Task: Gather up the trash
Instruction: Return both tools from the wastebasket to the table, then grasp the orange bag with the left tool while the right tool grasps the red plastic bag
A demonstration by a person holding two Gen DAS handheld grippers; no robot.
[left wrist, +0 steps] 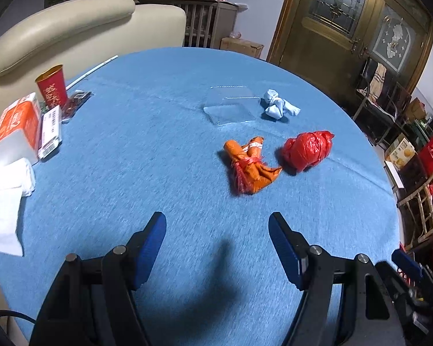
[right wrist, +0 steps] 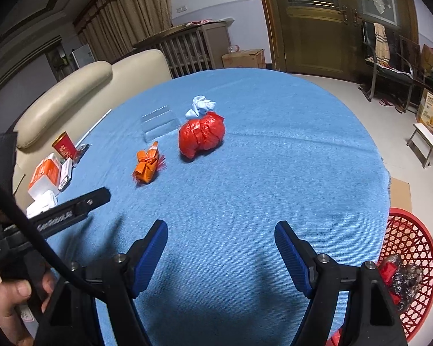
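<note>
Hardly any legible text. Left tool (right wrist: 72,210) arm has white lettering, too blurred to read. Red cup (left wrist: 52,86) gold print, white barcode label (left wrist: 50,132), far-right yellow carton (left wrist: 401,151): all unreadable.

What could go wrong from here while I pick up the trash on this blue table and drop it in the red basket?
1. The clear plastic lid barely shows against the blue cloth and lies flat, so it could be missed or slip from a claw.
2. The red bag and pale blue wad sit close together; grabbing one may drag the other.
3. The red basket sits below the table edge, so a drop could miss.
</note>
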